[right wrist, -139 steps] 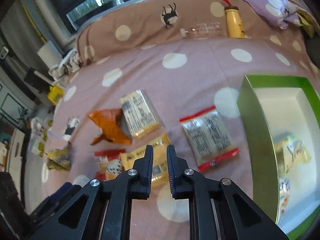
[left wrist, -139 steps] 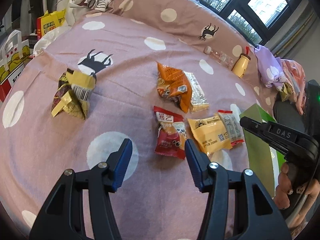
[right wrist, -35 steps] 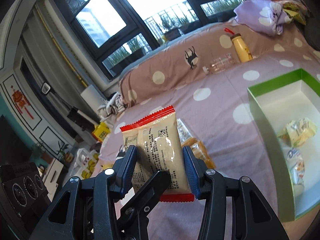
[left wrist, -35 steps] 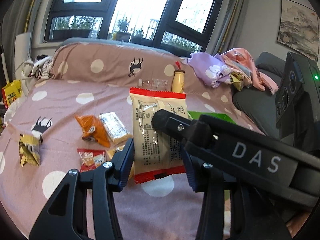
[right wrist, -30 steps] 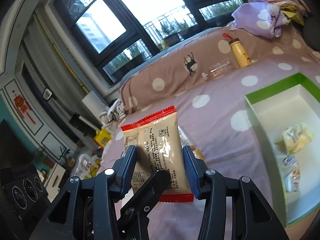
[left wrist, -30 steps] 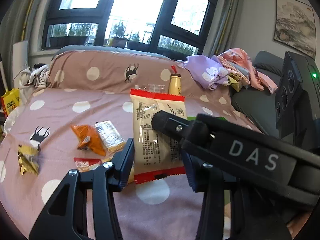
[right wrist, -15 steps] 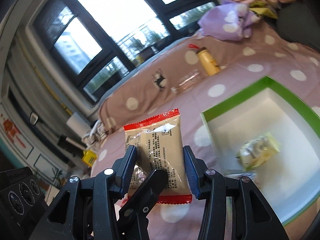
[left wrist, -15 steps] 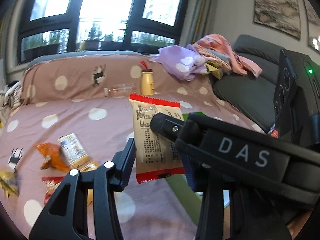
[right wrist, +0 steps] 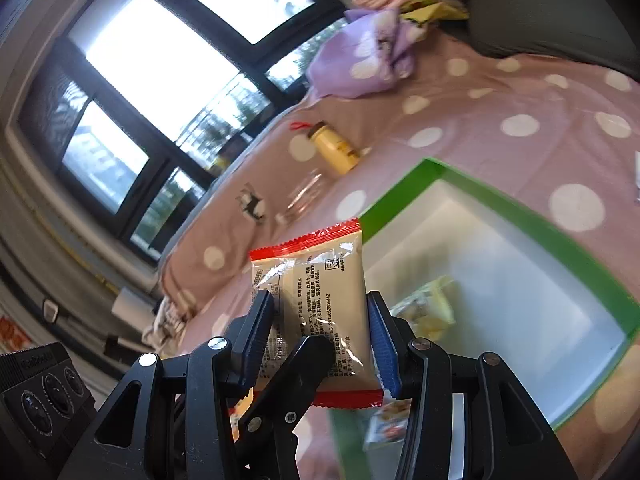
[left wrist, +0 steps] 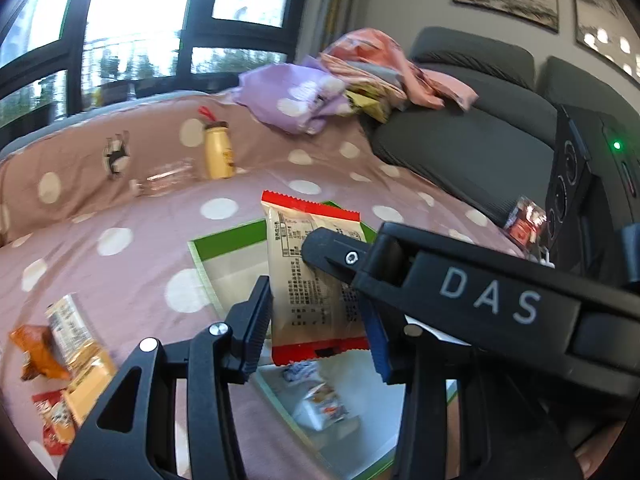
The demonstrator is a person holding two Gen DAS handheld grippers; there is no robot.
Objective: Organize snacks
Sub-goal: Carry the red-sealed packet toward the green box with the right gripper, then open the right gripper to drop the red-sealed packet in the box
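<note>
A beige snack packet with red ends (left wrist: 308, 276) (right wrist: 316, 300) is held up in the air between both grippers. My left gripper (left wrist: 316, 328) and my right gripper (right wrist: 320, 340) are each shut on its sides, crossing each other. Behind and below the packet lies a green box with a white inside (left wrist: 224, 240) (right wrist: 532, 224). In it lie a yellow packet (right wrist: 428, 308) and a small white packet (left wrist: 320, 404). Several more snacks lie on the bedspread at the left: an orange packet (left wrist: 36, 352), a yellow one (left wrist: 80, 344) and a red one (left wrist: 52, 420).
The dotted mauve bedspread (left wrist: 132, 264) covers the bed. A yellow bottle (left wrist: 218, 156) (right wrist: 336, 148) and a clear bottle (left wrist: 164, 178) lie by the pillow. A purple cloth bundle (left wrist: 292, 100) and a grey sofa (left wrist: 480, 136) lie at the back right.
Both grippers have swung right with the beige packet, from above the loose snacks to above the green box. The grip on it is unchanged.
</note>
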